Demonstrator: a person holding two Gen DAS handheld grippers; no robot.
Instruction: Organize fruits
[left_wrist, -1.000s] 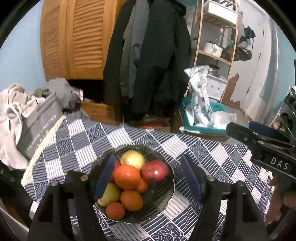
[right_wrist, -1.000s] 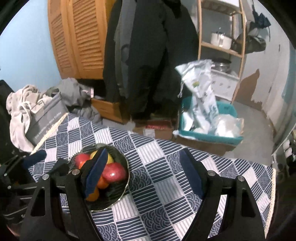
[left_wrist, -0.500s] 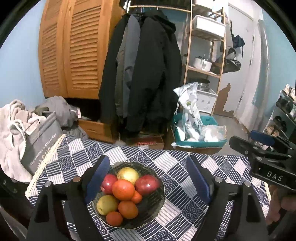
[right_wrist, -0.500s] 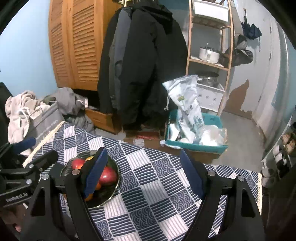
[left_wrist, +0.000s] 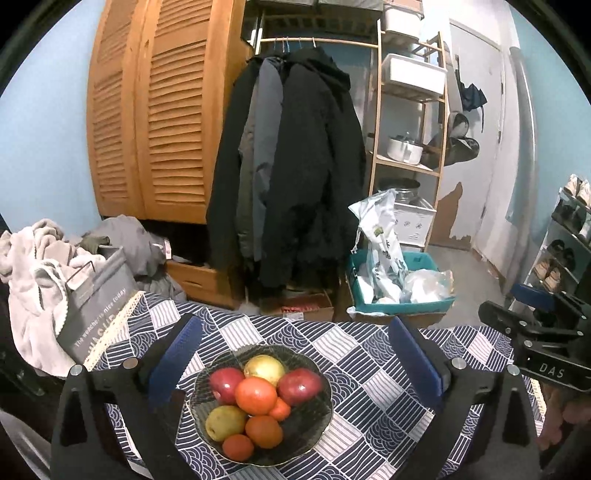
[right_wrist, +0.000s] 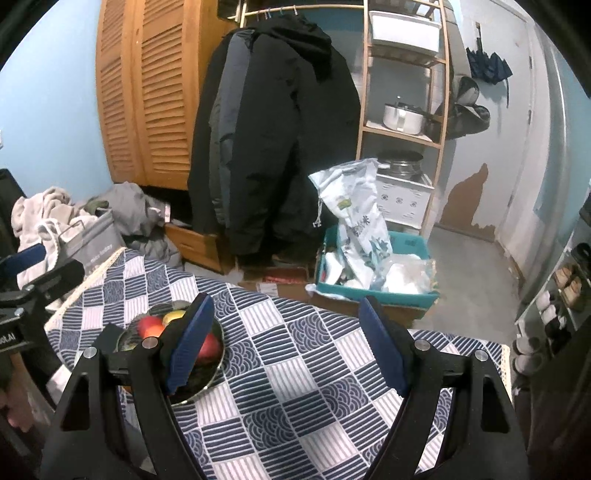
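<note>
Judging by the table, sorting looks nearly done: every visible fruit sits heaped in the bowl (left_wrist: 314, 439), none on the cloth (left_wrist: 369, 373) around it. Left gripper (left_wrist: 295, 354) is opening above the bowl, empty; right gripper (right_wrist: 288, 347), beside the bowl, is spread and empty.

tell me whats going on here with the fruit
A person holds a gripper in each hand above a table with a patterned cloth. All the fruit sits piled in one dark bowl. The left gripper hangs over it, jaws opening, nothing between them. The right gripper is open and empty, off to the bowl's side.
</note>
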